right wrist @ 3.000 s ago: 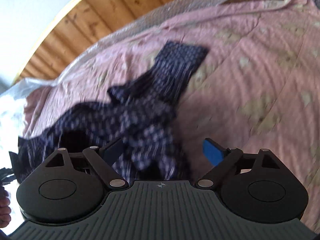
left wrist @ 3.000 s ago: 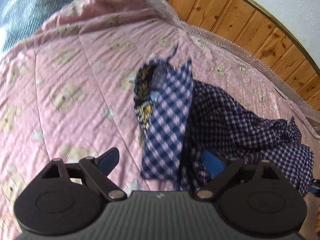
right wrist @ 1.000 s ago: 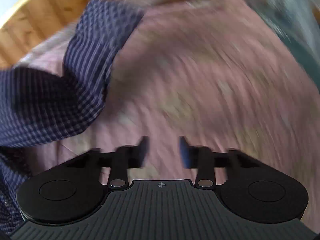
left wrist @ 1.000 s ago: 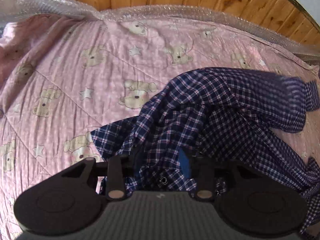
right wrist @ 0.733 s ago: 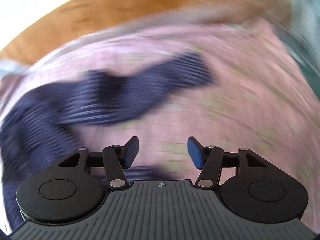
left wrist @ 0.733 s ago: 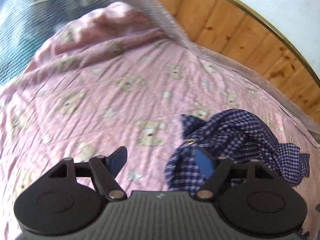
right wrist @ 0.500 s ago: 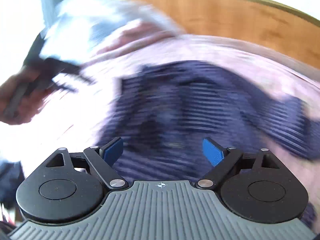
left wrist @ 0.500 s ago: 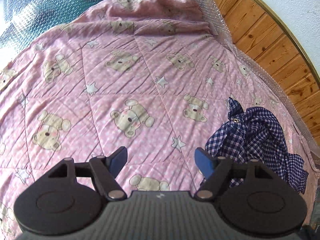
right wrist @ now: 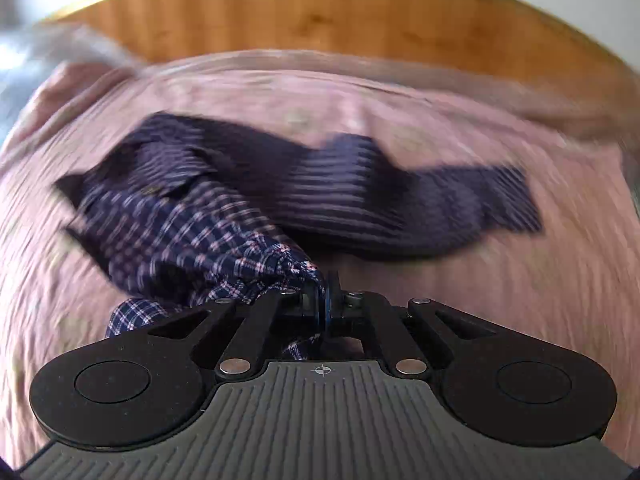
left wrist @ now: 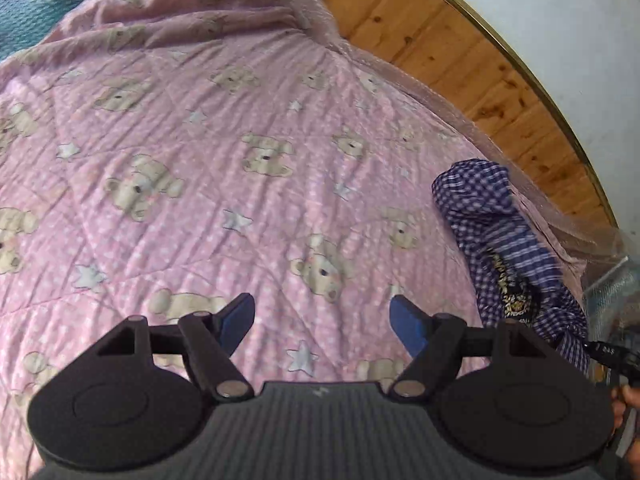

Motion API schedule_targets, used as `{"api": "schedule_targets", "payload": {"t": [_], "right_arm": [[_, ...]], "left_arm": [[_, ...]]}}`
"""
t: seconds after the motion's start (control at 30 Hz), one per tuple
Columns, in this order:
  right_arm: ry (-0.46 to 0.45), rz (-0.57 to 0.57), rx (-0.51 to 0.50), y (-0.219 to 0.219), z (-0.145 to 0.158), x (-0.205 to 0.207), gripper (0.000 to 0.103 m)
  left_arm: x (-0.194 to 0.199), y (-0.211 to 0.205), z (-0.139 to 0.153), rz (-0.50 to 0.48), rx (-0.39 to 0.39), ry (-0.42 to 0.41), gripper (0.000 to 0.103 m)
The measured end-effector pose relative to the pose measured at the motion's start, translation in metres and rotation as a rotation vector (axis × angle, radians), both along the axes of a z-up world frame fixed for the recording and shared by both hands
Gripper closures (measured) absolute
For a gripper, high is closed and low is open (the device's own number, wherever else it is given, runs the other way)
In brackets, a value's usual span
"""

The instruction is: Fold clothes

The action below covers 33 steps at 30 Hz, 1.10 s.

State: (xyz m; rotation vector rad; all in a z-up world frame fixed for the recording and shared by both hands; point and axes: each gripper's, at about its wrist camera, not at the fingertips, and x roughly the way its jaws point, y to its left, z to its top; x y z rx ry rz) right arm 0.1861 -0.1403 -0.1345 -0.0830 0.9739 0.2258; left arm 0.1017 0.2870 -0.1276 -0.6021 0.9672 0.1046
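The right gripper point(right wrist: 325, 280) has its fingers pinched tight on a bunched bit of the checked shirt point(right wrist: 224, 216), probably to drag it out flat on the bed point(left wrist: 200, 184). The rest lies crumpled near the headboard point(left wrist: 460, 52). The left gripper point(left wrist: 322, 320) hangs over bare quilt with fingers wide apart, holding nothing, likely ready to grab another edge.

One checked shirt point(left wrist: 508, 236), one pink quilt point(left wrist: 200, 168), two grippers point(left wrist: 322, 322).

The right gripper point(right wrist: 325, 300) has its jaws pressed together on a bunched edge of a navy plaid shirt point(right wrist: 192, 236). From the pinch the cloth fans out ahead and to the left of the tool, and a blurred sleeve stretches ahead to the right. Under it lies a pink quilt point(right wrist: 520, 300). Beyond the quilt stands a wooden headboard point(right wrist: 320, 12).
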Motion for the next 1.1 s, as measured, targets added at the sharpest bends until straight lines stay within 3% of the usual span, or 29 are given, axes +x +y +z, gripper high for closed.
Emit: {"api": "schedule_targets", "payload": {"t": [0.03,0.07,0.17,0.2,0.23,0.27,0.37,0.5,0.57,0.63,0.7,0.73,0.87,0.9,0.93,0.97,1.0,1.07,1.1], "right_arm": [[0.013,-0.067,0.004,-0.023,-0.004,-0.001,0.089],[0.027,-0.135,0.008,-0.045,-0.008,-0.002,0.063],[0.067,-0.337,0.020,-0.113,-0.020,-0.005,0.058],[0.063,-0.358,0.022,-0.124,-0.020,-0.010,0.052],[0.041,-0.324,0.022,-0.119,-0.014,-0.017,0.041],[0.018,-0.290,0.022,-0.115,-0.009,-0.025,0.037],[-0.047,-0.194,0.029,-0.099,0.007,-0.046,0.034],[-0.122,-0.065,0.082,-0.043,0.020,-0.054,0.014],[-0.127,0.045,0.040,-0.009,0.008,-0.054,0.007],[-0.102,0.165,-0.036,0.022,-0.014,-0.052,0.010],[-0.017,0.265,-0.112,0.033,-0.045,-0.046,0.056],[0.011,0.272,-0.090,0.023,-0.051,-0.041,0.094],[-0.005,0.009,0.035,-0.084,-0.038,-0.019,0.090],[0.003,-0.062,0.089,-0.115,-0.040,-0.012,0.090],[0.018,-0.125,0.156,-0.145,-0.043,-0.006,0.083],[0.042,-0.168,0.231,-0.170,-0.047,-0.001,0.062],[0.058,-0.182,0.283,-0.187,-0.049,0.003,0.054],[0.059,-0.166,0.320,-0.209,-0.046,0.007,0.052],[0.043,-0.149,0.291,-0.211,-0.042,0.007,0.052]], "left_arm": [[0.008,-0.014,-0.002,-0.044,0.014,-0.001,0.027],[0.018,-0.031,0.000,-0.108,0.060,-0.008,0.027],[0.046,-0.081,0.005,-0.299,0.198,-0.028,0.027],[0.056,-0.097,0.007,-0.364,0.247,-0.044,0.027],[0.066,-0.114,0.010,-0.430,0.297,-0.060,0.027],[0.078,-0.130,0.012,-0.489,0.355,-0.081,0.027],[0.116,-0.175,0.017,-0.662,0.538,-0.154,0.027],[0.159,-0.199,0.011,-0.771,0.683,-0.195,0.027],[0.181,-0.210,0.008,-0.825,0.756,-0.216,0.027],[0.202,-0.222,0.005,-0.879,0.830,-0.237,0.027],[0.224,-0.234,0.002,-0.933,0.903,-0.257,0.027],[0.235,-0.240,0.001,-0.960,0.940,-0.268,0.027],[0.278,-0.263,-0.005,-1.066,1.088,-0.310,0.026],[0.284,-0.267,-0.003,-1.087,1.068,-0.321,0.026],[0.289,-0.272,-0.002,-1.107,1.048,-0.333,0.027],[0.295,-0.276,0.000,-1.127,1.027,-0.345,0.027],[0.301,-0.280,0.002,-1.147,1.007,-0.356,0.027],[0.299,-0.292,0.011,-1.232,0.928,-0.404,0.026],[0.298,-0.299,0.011,-1.264,0.910,-0.419,0.026]]}}
